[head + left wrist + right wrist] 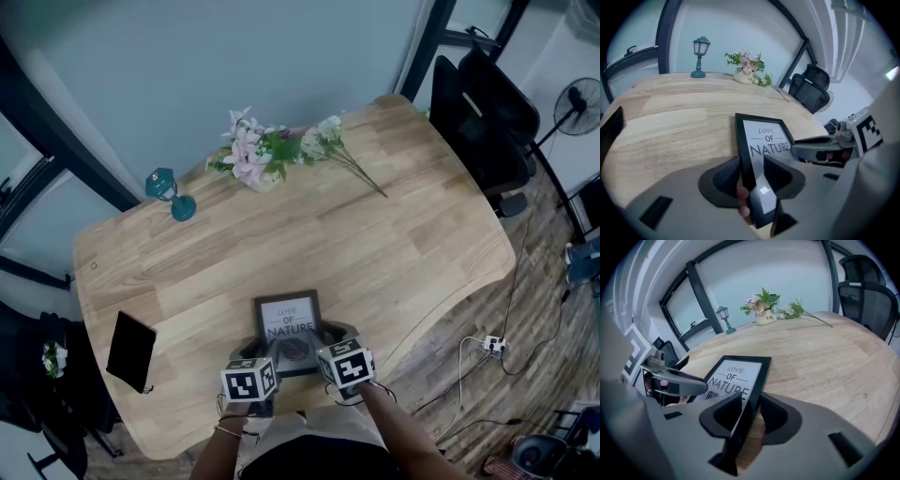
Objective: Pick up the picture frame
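Observation:
A black picture frame (286,314) printed "LOVE OF NATURE" lies near the front edge of the wooden table (394,234). My left gripper (265,343) straddles the frame's left edge, my right gripper (327,337) its right edge. In the left gripper view the frame (766,136) runs between the jaws of the left gripper (752,176), which stands open. In the right gripper view the frame (736,373) passes between the jaws of the right gripper (747,413), also open, with a strip of table showing beside the right pad. The grippers hide the frame's near end.
A flower pot (253,161) and a loose flowering sprig (342,152) sit at the table's far side, with a small teal lamp (170,193) to their left. A black tablet (131,349) lies front left. An office chair (483,122) stands beyond the right end.

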`<state>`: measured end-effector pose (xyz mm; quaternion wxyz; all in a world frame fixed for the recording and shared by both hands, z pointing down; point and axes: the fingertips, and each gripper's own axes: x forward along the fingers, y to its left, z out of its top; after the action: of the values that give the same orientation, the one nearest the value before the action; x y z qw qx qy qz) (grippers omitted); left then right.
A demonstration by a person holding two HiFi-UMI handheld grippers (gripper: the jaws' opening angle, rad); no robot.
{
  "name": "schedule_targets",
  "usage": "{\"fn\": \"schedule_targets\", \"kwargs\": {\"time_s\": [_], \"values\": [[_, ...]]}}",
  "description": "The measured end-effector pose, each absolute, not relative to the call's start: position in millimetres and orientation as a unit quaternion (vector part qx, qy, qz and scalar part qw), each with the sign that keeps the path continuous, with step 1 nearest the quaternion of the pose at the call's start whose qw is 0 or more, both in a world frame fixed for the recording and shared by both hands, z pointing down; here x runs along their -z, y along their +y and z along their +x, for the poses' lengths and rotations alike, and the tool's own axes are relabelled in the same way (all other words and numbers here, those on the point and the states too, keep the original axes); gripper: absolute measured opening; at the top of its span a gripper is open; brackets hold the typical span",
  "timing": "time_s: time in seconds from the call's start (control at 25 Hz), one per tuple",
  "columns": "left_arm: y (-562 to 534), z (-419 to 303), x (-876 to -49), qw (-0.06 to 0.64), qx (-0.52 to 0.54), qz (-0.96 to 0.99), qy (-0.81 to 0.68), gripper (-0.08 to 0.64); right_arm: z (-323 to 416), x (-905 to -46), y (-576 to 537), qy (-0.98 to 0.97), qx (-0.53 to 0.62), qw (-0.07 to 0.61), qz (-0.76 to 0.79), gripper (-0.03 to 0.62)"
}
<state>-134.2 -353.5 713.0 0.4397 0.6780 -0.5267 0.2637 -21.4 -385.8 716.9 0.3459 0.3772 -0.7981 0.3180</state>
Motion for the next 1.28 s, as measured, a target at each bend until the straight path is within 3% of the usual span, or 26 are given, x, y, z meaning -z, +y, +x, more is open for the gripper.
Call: {"fn": "schedule_targets", "kwargs": {"time_s": [1.28], "values": [[-335.6, -124.9, -673.6, 0.399, -0.254, 0.694, -0.543, 0.071, -0.6, -665.3, -369.4, -0.810, -0.244, 0.309, 0.435, 0.081]]}}
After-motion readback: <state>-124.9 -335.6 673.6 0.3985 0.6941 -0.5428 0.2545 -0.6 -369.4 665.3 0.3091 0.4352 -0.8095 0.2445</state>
